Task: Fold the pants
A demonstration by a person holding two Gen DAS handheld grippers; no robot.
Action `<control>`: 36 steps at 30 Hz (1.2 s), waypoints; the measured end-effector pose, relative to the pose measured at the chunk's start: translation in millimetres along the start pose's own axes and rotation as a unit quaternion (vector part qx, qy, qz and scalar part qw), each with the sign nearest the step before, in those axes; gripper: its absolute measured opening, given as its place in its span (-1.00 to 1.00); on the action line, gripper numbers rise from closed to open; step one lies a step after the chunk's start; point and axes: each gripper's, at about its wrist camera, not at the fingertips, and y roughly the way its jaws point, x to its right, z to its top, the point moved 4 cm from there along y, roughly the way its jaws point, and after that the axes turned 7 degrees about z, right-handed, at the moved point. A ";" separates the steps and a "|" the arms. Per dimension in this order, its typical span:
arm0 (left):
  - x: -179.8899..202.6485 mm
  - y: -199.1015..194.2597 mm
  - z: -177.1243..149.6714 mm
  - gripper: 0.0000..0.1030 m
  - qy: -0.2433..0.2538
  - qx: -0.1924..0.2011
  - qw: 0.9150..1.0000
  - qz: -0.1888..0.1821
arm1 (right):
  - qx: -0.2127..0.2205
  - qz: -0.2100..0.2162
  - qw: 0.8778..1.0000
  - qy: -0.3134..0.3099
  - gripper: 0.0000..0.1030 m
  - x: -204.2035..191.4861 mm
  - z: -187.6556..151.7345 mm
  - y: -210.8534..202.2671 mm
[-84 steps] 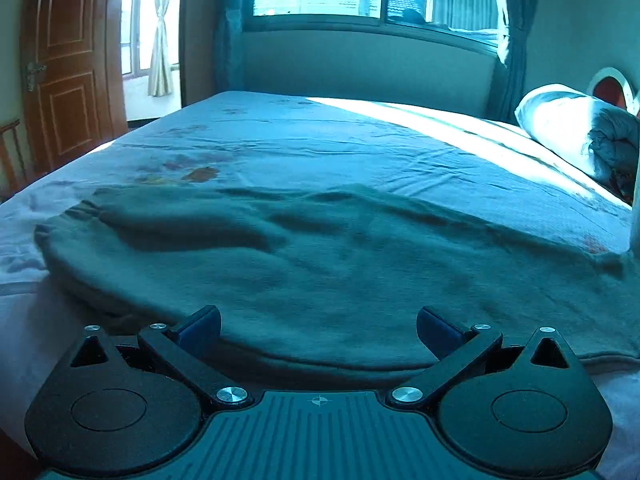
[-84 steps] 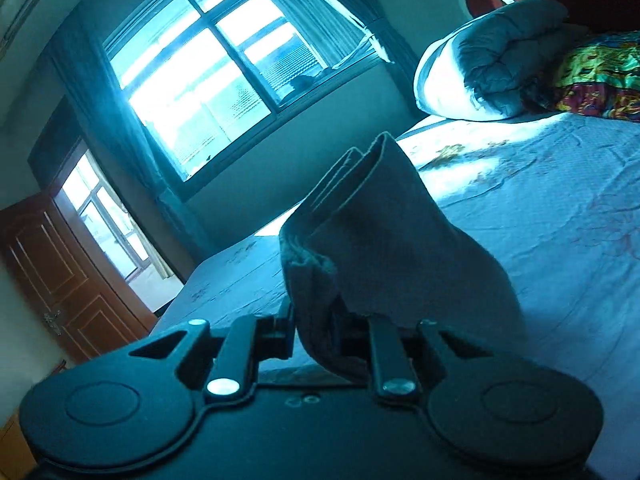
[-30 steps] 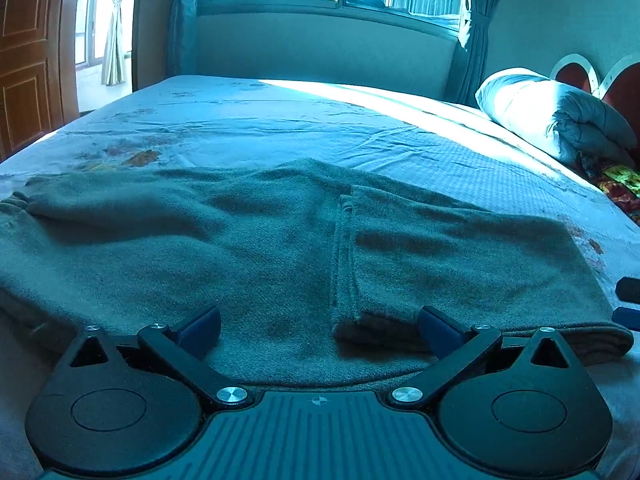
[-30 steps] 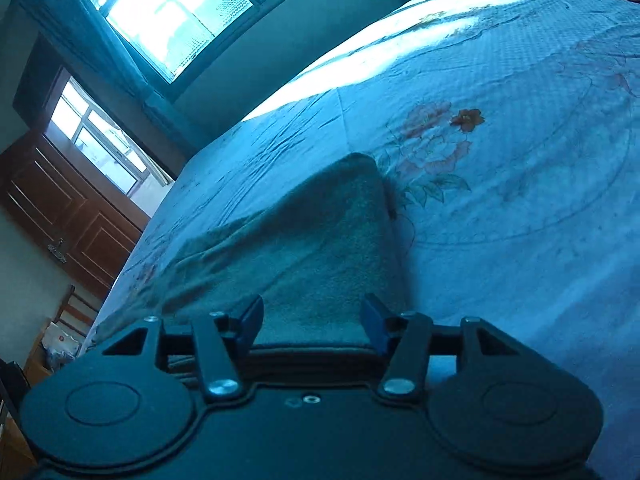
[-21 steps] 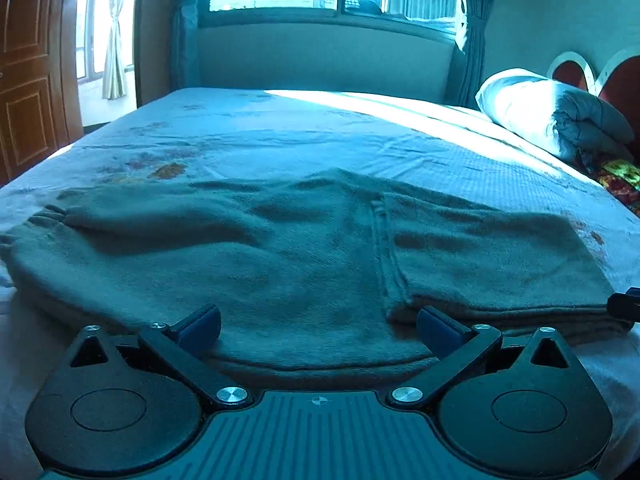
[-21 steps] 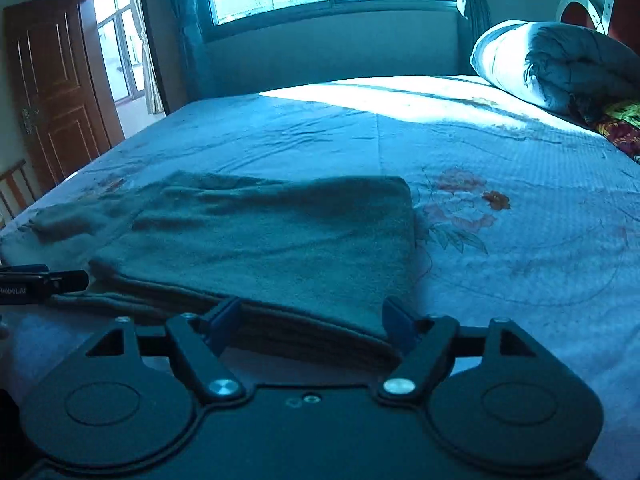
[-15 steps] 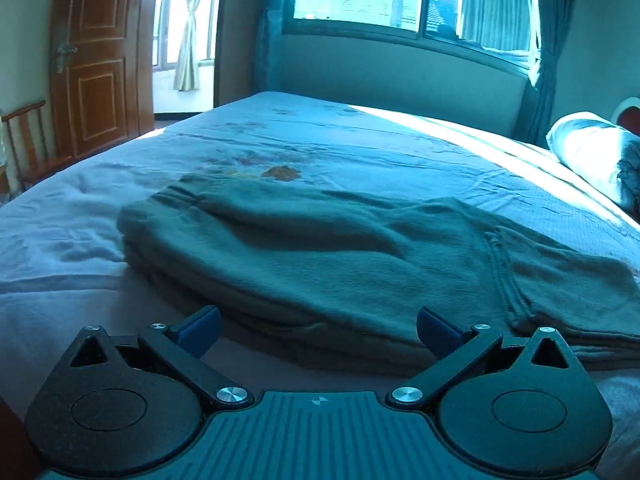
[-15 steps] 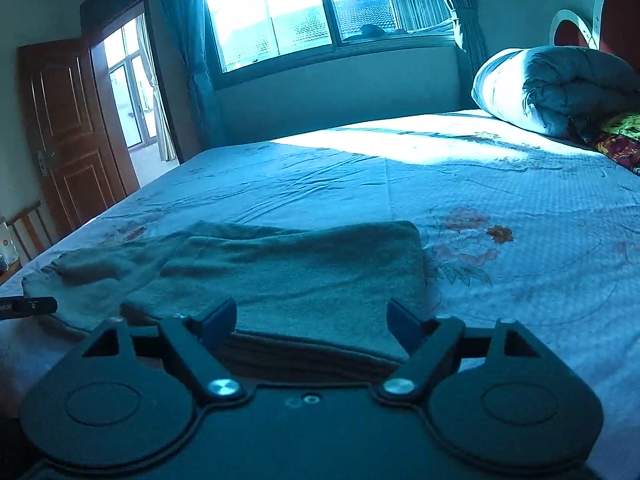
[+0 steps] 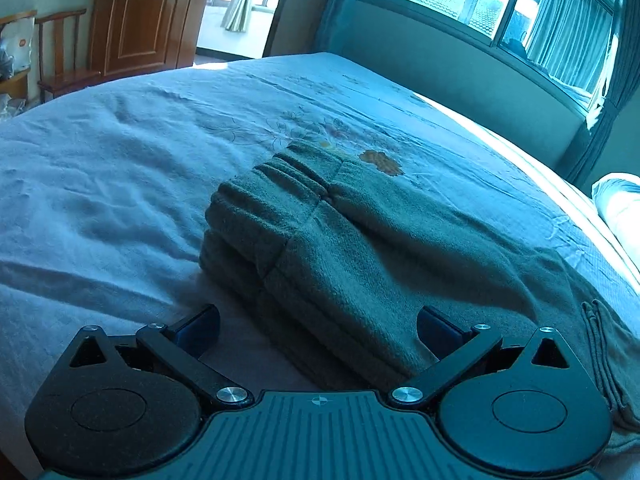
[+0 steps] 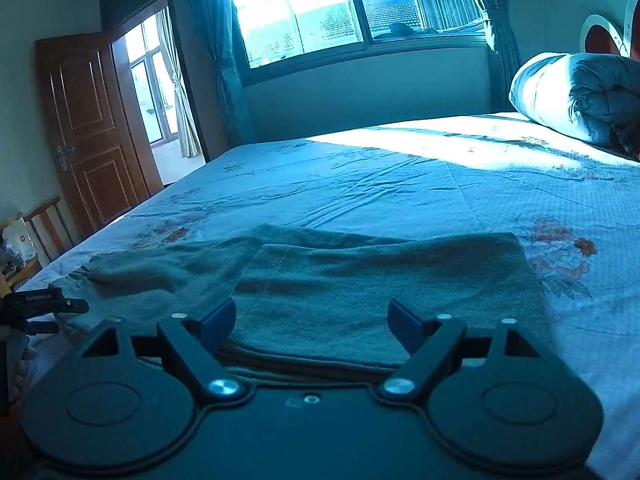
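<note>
Green pants [image 10: 360, 280] flat on bed [image 10: 460, 184], along near edge; one end folded back over middle, double layer on top; elastic waistband [image 9: 288, 172] toward foot-end corner. Right gripper [image 10: 311, 320] over folded part, fingers [image 10: 218, 318] spread wide, released, nothing clamped. Left gripper [image 9: 318, 330] at waistband end, fingers [image 9: 198, 326] apart, straddling cloth edge, not pinching. Rolled quilt [image 10: 576, 96] at head end

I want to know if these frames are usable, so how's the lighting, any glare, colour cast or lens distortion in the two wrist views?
Left wrist view: strong blue cast, fisheye bends the bed, pants stay sharp, window is bright. Right wrist view: same cast, window blown out, a glaring sun patch on the sheet, dark vignette at the corners.
</note>
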 end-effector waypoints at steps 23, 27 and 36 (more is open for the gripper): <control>11.2 3.0 5.1 -0.32 0.037 0.064 0.997 -0.022 | -0.081 -0.057 0.979 -0.178 0.57 -66.7 -51.8 77.1; 23.2 -23.1 15.5 -0.39 0.057 0.094 0.994 -0.027 | -0.028 -0.034 0.990 -0.132 0.38 -61.6 -29.8 47.8; 134.7 -107.3 33.9 -0.41 0.135 0.182 0.967 -0.114 | 0.062 -0.042 0.992 0.099 0.76 51.9 4.2 -28.5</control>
